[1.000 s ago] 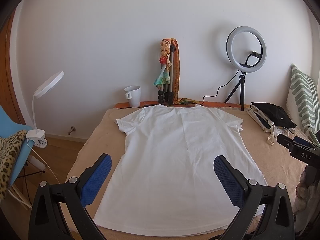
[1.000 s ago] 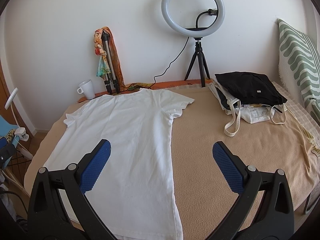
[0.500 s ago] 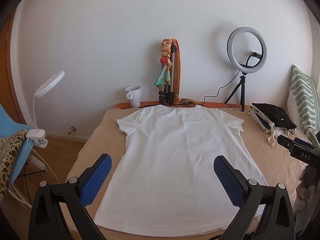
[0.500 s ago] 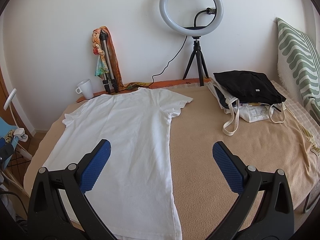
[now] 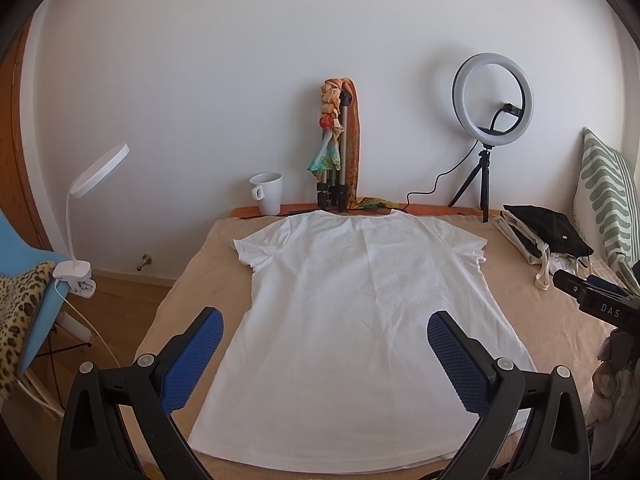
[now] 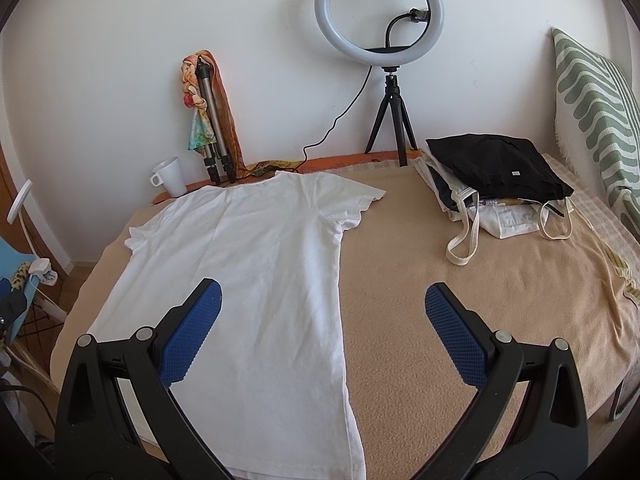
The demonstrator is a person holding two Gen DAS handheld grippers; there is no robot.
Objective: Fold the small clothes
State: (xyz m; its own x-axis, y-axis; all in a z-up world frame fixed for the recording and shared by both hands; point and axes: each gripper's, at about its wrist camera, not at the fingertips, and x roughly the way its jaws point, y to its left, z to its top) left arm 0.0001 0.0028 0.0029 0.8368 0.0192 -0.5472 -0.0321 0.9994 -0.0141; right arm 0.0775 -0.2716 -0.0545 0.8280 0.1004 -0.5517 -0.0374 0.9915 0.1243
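A white T-shirt (image 5: 360, 312) lies flat on the tan blanket (image 5: 184, 300), collar toward the far wall, hem toward me. My left gripper (image 5: 326, 326) hovers open above the shirt's lower half, its blue pads (image 5: 196, 356) spread about as wide as the hem. In the right wrist view the same T-shirt (image 6: 248, 264) fills the left side. My right gripper (image 6: 322, 298) is open above the shirt's right side seam, its left pad over cloth and its right pad over bare blanket (image 6: 460, 264). Neither gripper holds anything.
A pile of folded clothes and a tote bag (image 6: 496, 176) sits at the far right. A ring light on a tripod (image 6: 380, 16), a folded tripod with scarves (image 6: 208, 120) and a white mug (image 6: 170, 176) stand along the wall. A striped pillow (image 6: 596, 104) leans right; a clip lamp (image 5: 84, 208) stands left.
Both views have shifted only slightly. The shirt lies as before and both grippers stay open.
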